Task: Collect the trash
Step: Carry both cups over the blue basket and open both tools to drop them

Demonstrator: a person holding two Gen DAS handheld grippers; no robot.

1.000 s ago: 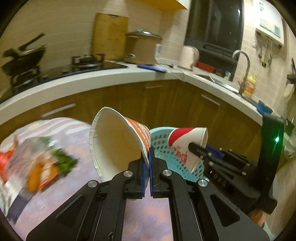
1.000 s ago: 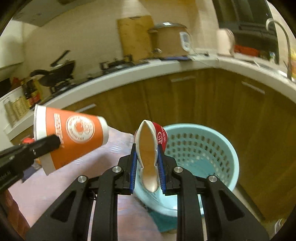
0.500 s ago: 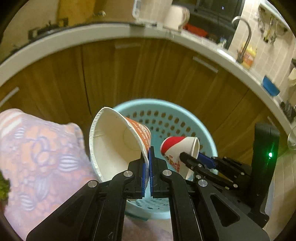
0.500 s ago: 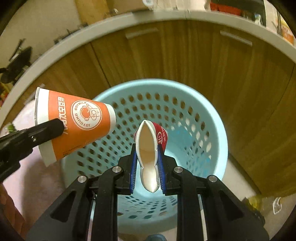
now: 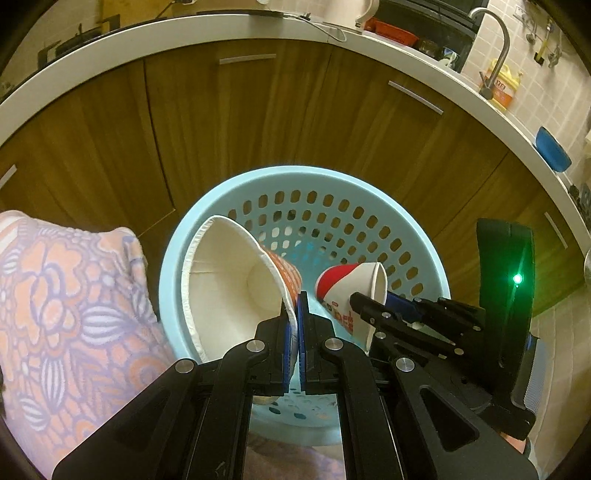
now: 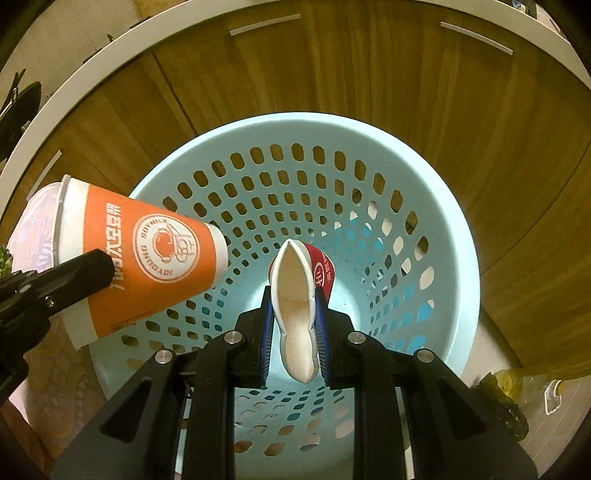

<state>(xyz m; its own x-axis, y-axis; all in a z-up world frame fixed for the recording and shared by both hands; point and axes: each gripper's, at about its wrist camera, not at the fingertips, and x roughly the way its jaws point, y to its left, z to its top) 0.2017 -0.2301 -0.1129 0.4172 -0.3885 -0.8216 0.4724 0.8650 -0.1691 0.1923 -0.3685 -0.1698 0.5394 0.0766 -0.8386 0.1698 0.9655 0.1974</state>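
Observation:
My left gripper [image 5: 297, 314] is shut on the rim of an orange paper cup [image 5: 236, 280], held on its side over the light blue perforated basket [image 5: 369, 192]. The cup also shows in the right wrist view [image 6: 147, 254]. My right gripper [image 6: 294, 306] is shut on a squashed red and white paper cup [image 6: 295, 295] above the basket's [image 6: 454, 236] opening. That cup and gripper show at the right of the left wrist view [image 5: 351, 291]. The basket floor looks bare.
Brown wooden cabinets [image 5: 258, 122] under a white counter [image 5: 184, 33] curve behind the basket. A table with a floral cloth [image 5: 66, 314] stands to the left. A sink tap [image 5: 495, 40] is at the far right. A plastic bag [image 6: 506, 398] lies on the floor by the basket.
Both grippers have moved from over the table to above the basket and tilted down, each still holding its cup. The basket now fills both views.

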